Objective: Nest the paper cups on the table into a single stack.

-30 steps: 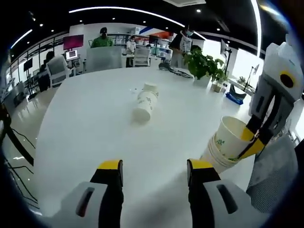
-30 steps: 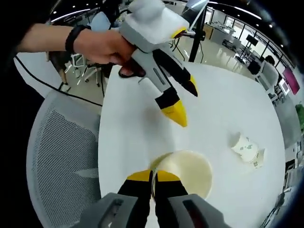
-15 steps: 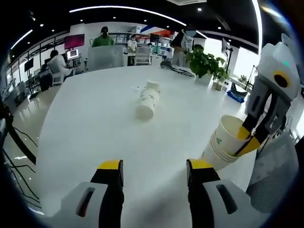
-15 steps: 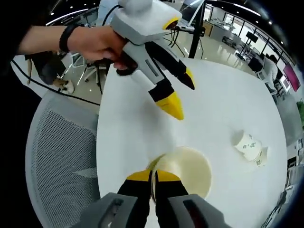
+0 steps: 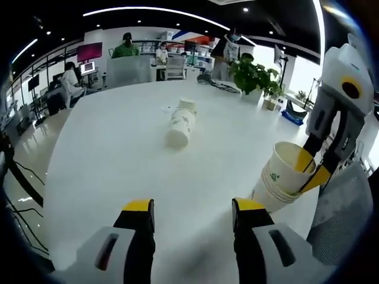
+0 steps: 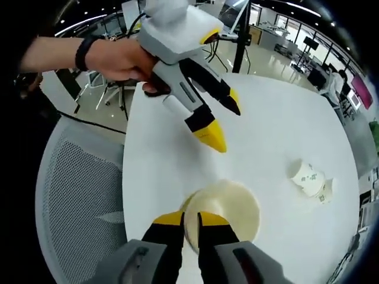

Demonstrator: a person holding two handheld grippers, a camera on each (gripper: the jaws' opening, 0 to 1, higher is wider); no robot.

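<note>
I am pinching the rim of the top cup (image 6: 228, 207) of my stack (image 5: 278, 180) with the right hand-held gripper (image 6: 189, 220); the left hand-held gripper (image 5: 190, 208) is hanging wide and empty. Two cups (image 5: 180, 126) are lying mid-counter (image 5: 106, 154). The thin rim is risking slipping or buckling, toppling the stack.

Grey pistol-shaped grippers, yellow-tipped

Left gripper (image 6: 220, 121): grey body, black fingers, yellow tips; the hand (image 6: 121, 59) wears a black wristband (image 6: 81, 54).
</note>
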